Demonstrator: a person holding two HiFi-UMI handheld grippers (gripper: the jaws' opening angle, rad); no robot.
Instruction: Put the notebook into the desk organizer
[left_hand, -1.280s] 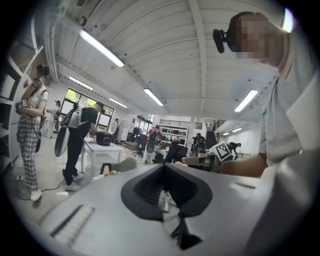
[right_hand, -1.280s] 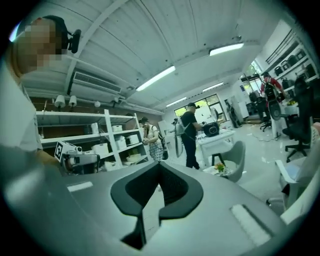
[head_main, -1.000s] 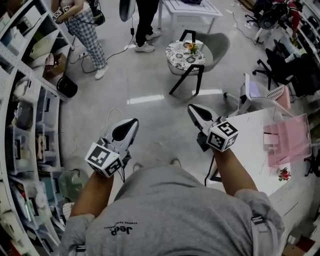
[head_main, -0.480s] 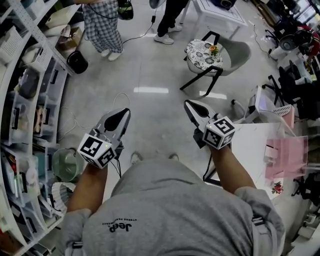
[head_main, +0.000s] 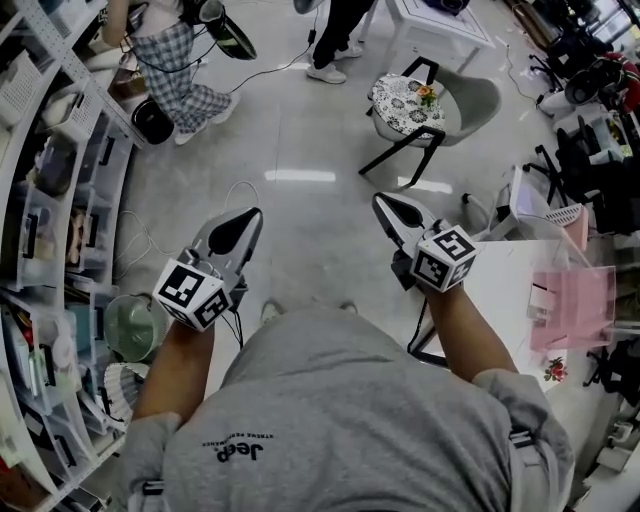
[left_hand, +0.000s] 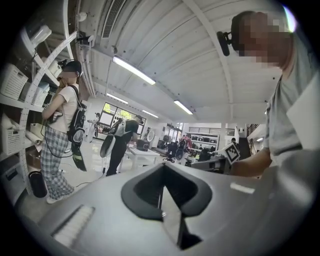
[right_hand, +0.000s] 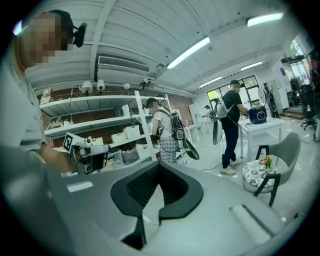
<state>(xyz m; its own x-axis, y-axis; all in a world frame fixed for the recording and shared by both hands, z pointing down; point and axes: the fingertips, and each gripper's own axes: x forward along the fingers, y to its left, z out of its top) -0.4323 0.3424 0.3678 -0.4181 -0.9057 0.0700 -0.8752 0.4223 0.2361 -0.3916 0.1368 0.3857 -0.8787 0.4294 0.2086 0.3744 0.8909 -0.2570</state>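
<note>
A glossy grey floor (head_main: 300, 140) is being viewed from above in a large workshop. Shelving (head_main: 45, 200) is running along the left edge, and a white table (head_main: 500, 290) is standing at the right. On that table a pink translucent desk organizer (head_main: 575, 300) is being displayed near the far right edge. A flat white item (head_main: 555, 372) with a red flower print is lying on the table just beside the organizer, on the side nearer the person. It may be the notebook, but this cannot be confirmed at this size.

The left gripper (head_main: 250, 214) and the right gripper (head_main: 383, 203) are being held side by side over the floor, well apart from the table. In the left gripper view the jaws of the left gripper (left_hand: 161, 170) are being kept together, with nothing between them. In the right gripper view the jaws of the right gripper (right_hand: 159, 167) are likewise being kept together and empty.

Beyond the grippers, a chair (head_main: 420, 105) with a floral cushion is standing on the floor. A person in checked trousers (head_main: 180, 75) is standing by the shelving.
</note>
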